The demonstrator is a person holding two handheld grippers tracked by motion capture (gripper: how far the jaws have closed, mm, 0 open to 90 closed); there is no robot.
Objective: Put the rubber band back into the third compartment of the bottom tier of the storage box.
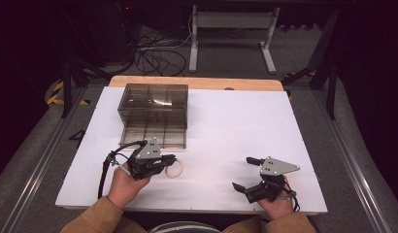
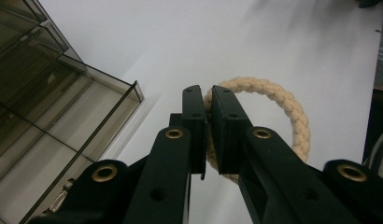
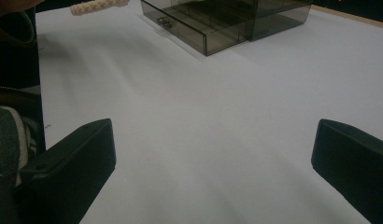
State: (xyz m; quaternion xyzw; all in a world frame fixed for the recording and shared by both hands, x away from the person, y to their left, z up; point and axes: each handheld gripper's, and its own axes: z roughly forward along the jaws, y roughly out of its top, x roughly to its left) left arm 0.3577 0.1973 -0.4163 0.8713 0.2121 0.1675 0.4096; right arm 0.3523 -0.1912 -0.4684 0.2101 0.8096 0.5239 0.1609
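Just near of the open drawer (image 1: 153, 133) of the smoked transparent plastic drawer box (image 1: 153, 103), the left gripper (image 1: 169, 161), clamped on the beige braided rope ring (image 2: 278, 100), should carry it level over the drawer's front wall before releasing, while the right gripper (image 1: 244, 173) rests open.

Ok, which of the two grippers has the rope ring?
The left gripper: its jaws are shut on the rope ring. The right gripper stands open over bare table.

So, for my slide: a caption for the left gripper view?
Left claw shut on a rope ring beside the open drawer.
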